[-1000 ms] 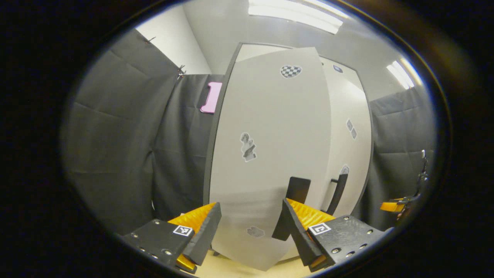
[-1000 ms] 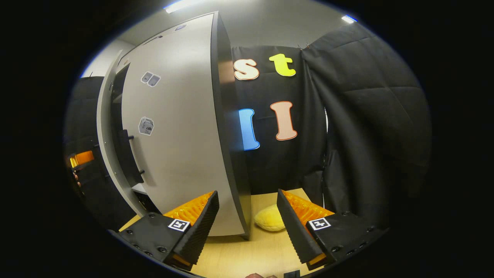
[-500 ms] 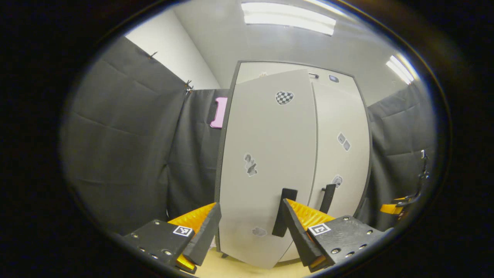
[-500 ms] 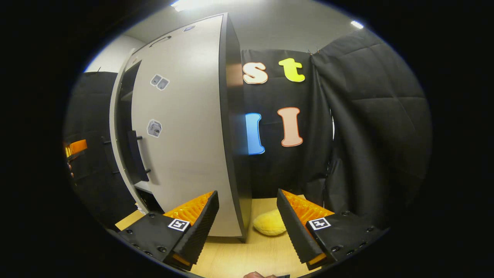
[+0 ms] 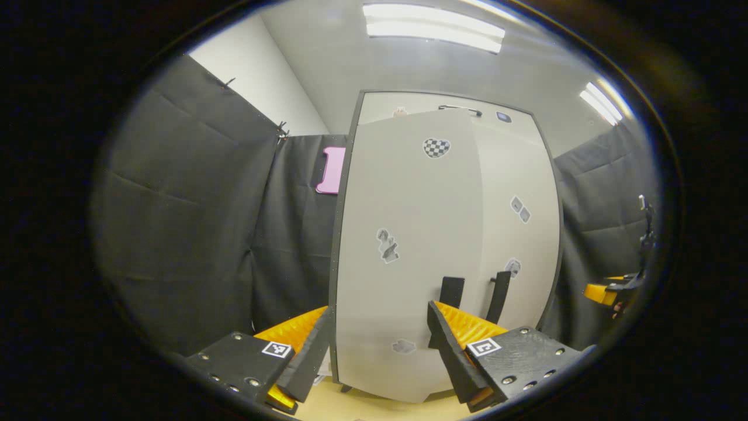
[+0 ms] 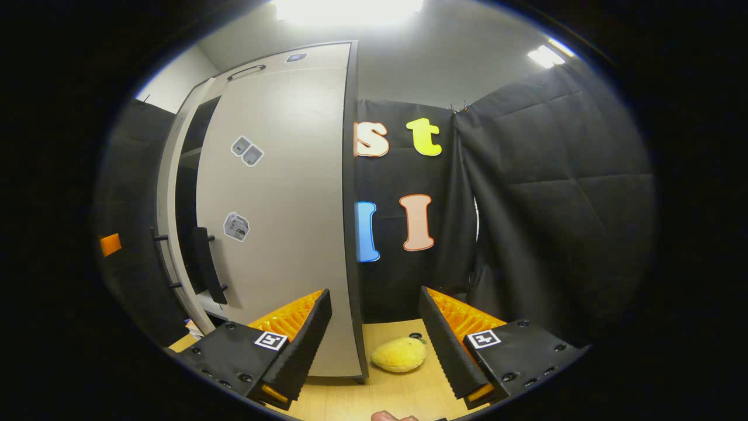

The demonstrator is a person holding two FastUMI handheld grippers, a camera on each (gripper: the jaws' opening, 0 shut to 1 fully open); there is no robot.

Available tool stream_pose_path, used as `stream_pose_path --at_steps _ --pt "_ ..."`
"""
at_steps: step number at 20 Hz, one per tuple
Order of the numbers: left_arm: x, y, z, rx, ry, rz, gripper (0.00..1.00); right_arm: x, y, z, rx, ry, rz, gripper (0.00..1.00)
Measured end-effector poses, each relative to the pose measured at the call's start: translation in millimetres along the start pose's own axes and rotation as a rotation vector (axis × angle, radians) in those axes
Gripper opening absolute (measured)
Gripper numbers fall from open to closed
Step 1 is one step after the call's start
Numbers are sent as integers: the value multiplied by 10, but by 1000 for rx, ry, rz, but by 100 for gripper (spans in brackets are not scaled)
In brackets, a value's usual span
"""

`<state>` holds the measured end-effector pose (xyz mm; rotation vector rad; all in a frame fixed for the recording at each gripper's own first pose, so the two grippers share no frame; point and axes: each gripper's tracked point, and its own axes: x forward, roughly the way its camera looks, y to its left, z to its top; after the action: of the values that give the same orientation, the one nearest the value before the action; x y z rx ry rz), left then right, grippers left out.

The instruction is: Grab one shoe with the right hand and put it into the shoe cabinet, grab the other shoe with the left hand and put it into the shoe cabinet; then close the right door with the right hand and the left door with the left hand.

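1. In the left gripper view we face the shoe cabinet, which stands upright on a pale wooden floor against the black cloth wall.
2. The left gripper sits at 6 o'clock with its fingers spread apart and nothing between them; the left door lies just beyond the gap.
3. The left door stands slightly ajar, its lower edge forward of the cabinet frame; the right door, at 3 o'clock of it, looks flush with the frame.
4. Two dark handles sit side by side near the seam between the doors, just above the left gripper's right finger.
5. Small stickers dot both doors, among them a checkered heart at 12 o'clock.
6. At 3 o'clock in this view we see part of the right gripper, too little to judge there.
7. In the right gripper view, the right gripper is spread wide and holds nothing.
8. Here the right door fills 10 o'clock; a dark gap beside it shows the left door not fully closed.
9. A yellow plush object lies on the floor between the fingers, beside the cabinet's corner.
10. We cannot see the shoes; the doors hide the interior.
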<state>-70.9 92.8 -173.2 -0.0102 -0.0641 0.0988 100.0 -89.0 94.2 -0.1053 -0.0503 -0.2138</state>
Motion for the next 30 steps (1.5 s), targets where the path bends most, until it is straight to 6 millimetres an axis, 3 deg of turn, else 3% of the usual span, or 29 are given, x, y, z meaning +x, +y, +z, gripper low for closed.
stream_pose_path --at_steps 8,9,10,11,15,16,18,19,20,21,22,23,24,25,26,27,29,30 --pt "-38 237 -252 -22 -33 -39 99 -286 339 -249 37 -4 -48 92" --pt "-38 281 -296 -16 -33 -33 99 -311 373 -262 39 -11 -50 96" --pt "-53 341 -348 -12 -28 -23 99 -332 411 -283 39 -14 -50 92" --pt "-55 381 -406 -18 -20 -18 92 -352 444 -297 37 -15 -53 92" --pt "-95 466 -561 -40 3 -38 92 -451 460 -367 -9 -10 -80 92" --pt "-100 489 -576 -31 3 -40 99 -469 434 -389 -23 -7 -93 92" --pt "-109 526 -613 -27 7 -44 99 -490 458 -474 -23 8 -95 92" --pt "-107 507 -640 -34 13 -52 92 -514 478 -521 -13 22 -93 96" --pt "-102 471 -660 -41 16 -65 92 -526 475 -556 -5 30 -94 92" --pt "-109 455 -699 -42 20 -76 99 -550 477 -571 -1 31 -98 92" --pt "-112 430 -733 -40 22 -87 99 -559 467 -596 0 34 -103 96" --pt "-118 405 -787 -34 30 -98 99 -584 458 -632 -2 40 -110 92" --pt "-112 384 -838 -28 41 -106 92 -605 445 -656 -8 43 -118 92" --pt "-66 357 -890 -22 55 -112 99 -624 433 -672 -17 43 -124 96" --pt "-49 341 -904 -22 62 -115 99 -604 420 -678 -25 42 -128 96" --pt "-43 313 -907 -25 65 -125 92 -624 414 -690 -29 41 -131 92" --pt "-45 239 -908 -33 64 -146 92 -617 387 -719 -15 43 -137 96" --pt "-55 203 -895 -31 59 -152 99 -615 384 -729 -3 47 -139 96"
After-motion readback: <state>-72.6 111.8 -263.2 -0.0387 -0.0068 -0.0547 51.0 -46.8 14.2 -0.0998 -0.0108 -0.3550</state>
